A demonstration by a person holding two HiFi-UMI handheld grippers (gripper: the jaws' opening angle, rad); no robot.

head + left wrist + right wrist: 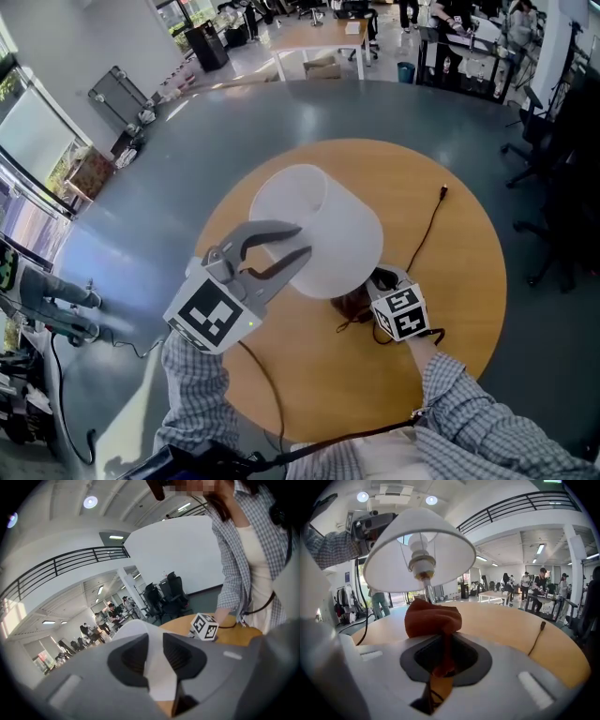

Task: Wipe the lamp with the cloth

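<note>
Standing on a round wooden counter [450, 281], the lamp [419, 550] has its white shade [323, 230] caught by the person's left claw [157, 660], whose jaws are clamped on the shade's thin wall at the rim. The right claw [443, 663] is closed on a rust-red cloth [432, 617], which bunches up just ahead of its jaws, low beneath the shade and near the lamp's stem [425, 585]. A black cord [422, 234] trails across the counter beyond the right claw's marker cube [403, 312].
</note>
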